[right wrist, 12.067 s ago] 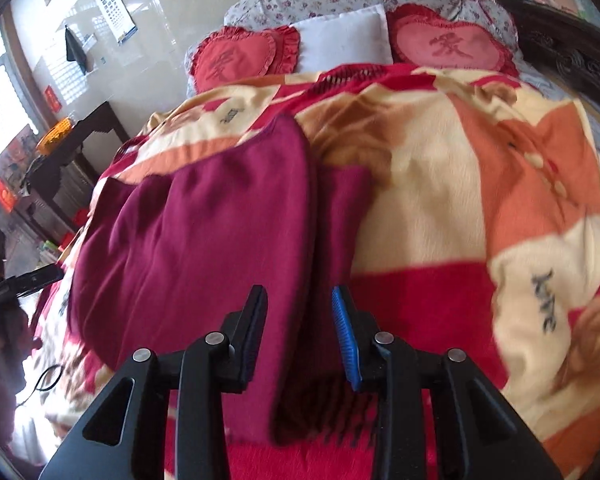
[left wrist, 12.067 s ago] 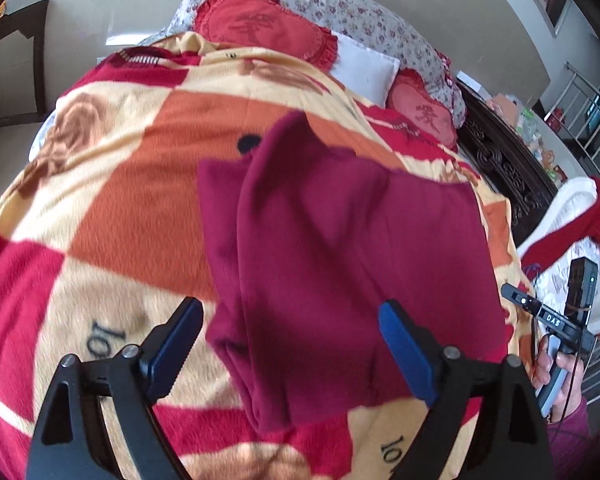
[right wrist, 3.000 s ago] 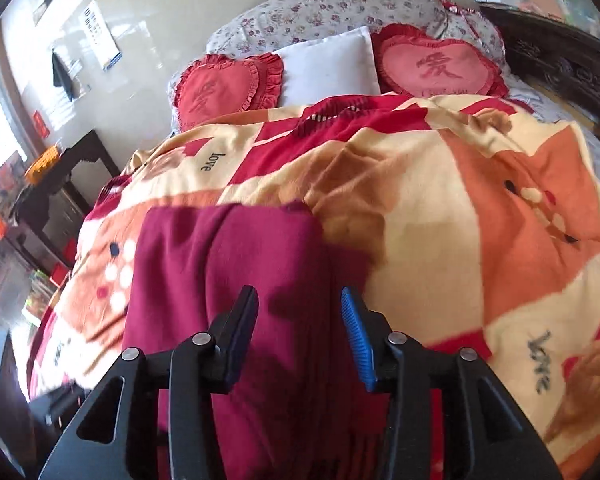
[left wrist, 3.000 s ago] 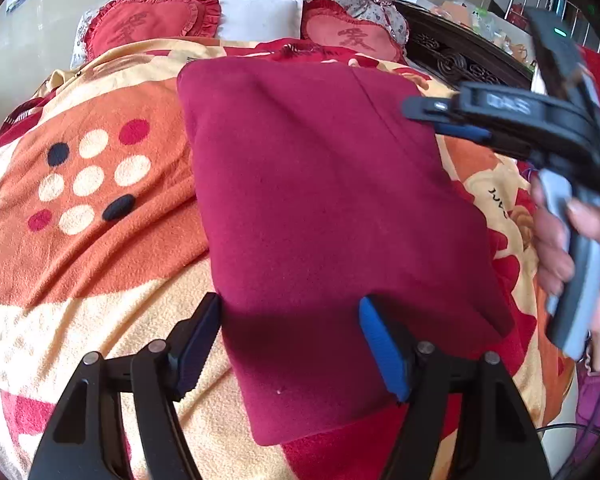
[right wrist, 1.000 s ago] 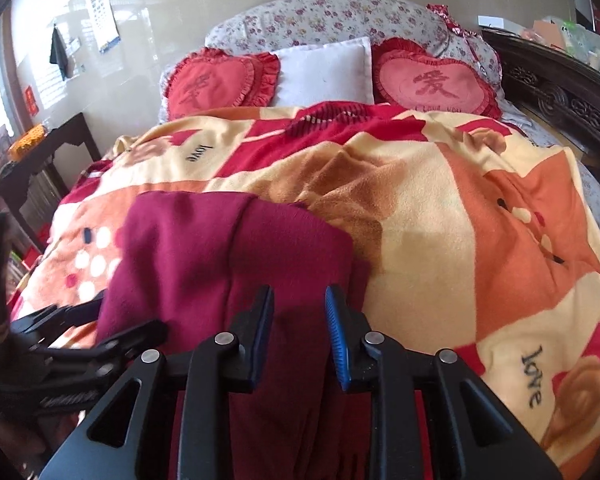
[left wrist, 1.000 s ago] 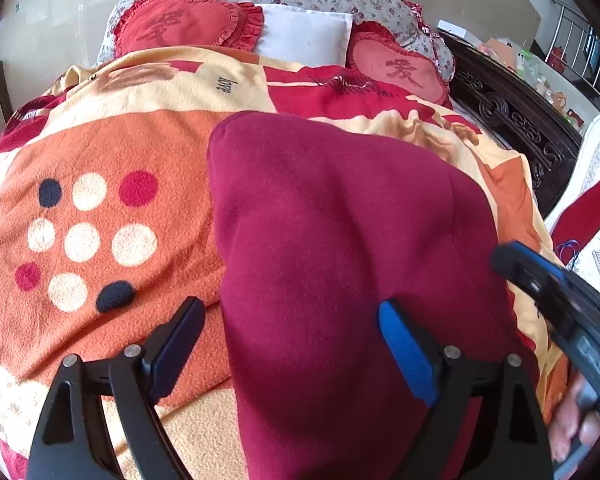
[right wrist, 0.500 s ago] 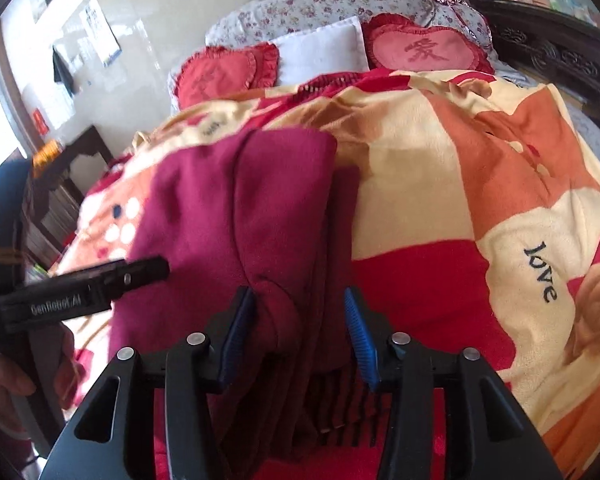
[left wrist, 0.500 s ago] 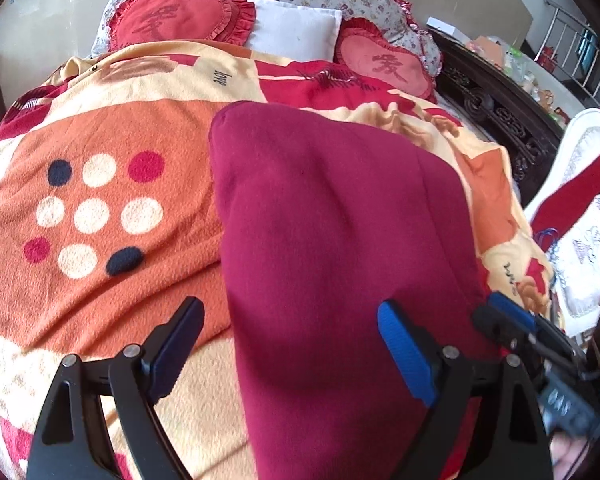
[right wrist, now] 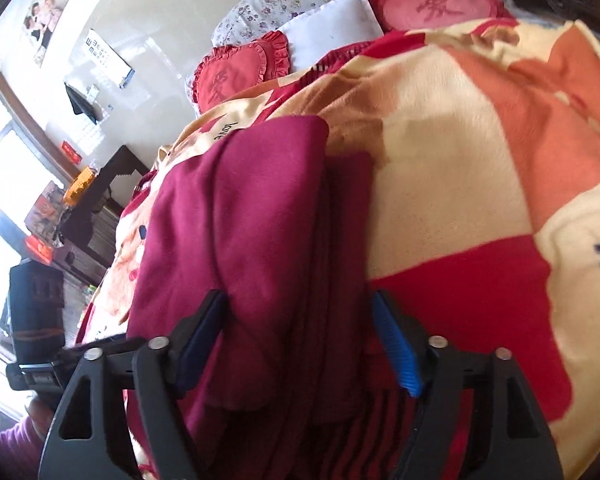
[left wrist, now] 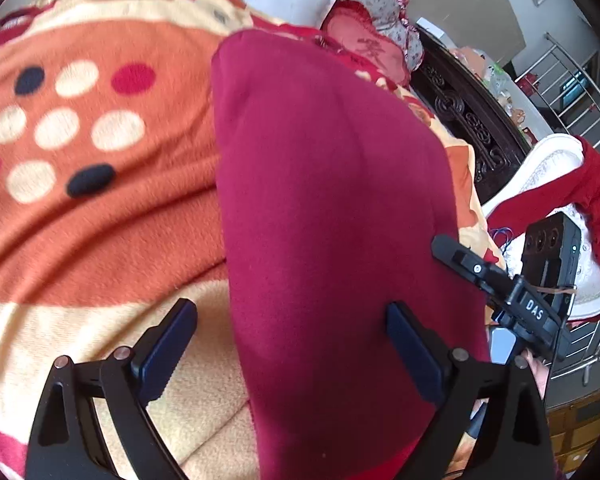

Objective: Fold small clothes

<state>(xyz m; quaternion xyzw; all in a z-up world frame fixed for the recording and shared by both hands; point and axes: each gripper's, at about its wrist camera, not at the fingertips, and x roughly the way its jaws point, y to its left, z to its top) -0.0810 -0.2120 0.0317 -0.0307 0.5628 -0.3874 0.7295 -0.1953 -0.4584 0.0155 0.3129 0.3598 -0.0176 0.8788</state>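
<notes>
A dark red garment [left wrist: 332, 208] lies folded into a long strip on the patterned blanket [left wrist: 100, 184]. My left gripper [left wrist: 292, 340] is open, its jaws standing either side of the garment's near end. My right gripper [right wrist: 300, 332] is open too, straddling the garment's [right wrist: 252, 240] layered near-right edge, with stacked folds between the jaws. The right gripper also shows in the left wrist view [left wrist: 500, 280], at the garment's right edge.
The blanket [right wrist: 480, 160] covers the bed. Heart cushions [right wrist: 432, 8] and a white pillow [right wrist: 332, 12] lie at the head. A dark carved bed frame [left wrist: 468, 120] and a red and white cloth [left wrist: 560, 184] are on the right. A dark side table [right wrist: 100, 184] stands left.
My right gripper has opened wider and moved in around the garment's edge. My left gripper has moved closer over the near end, still open.
</notes>
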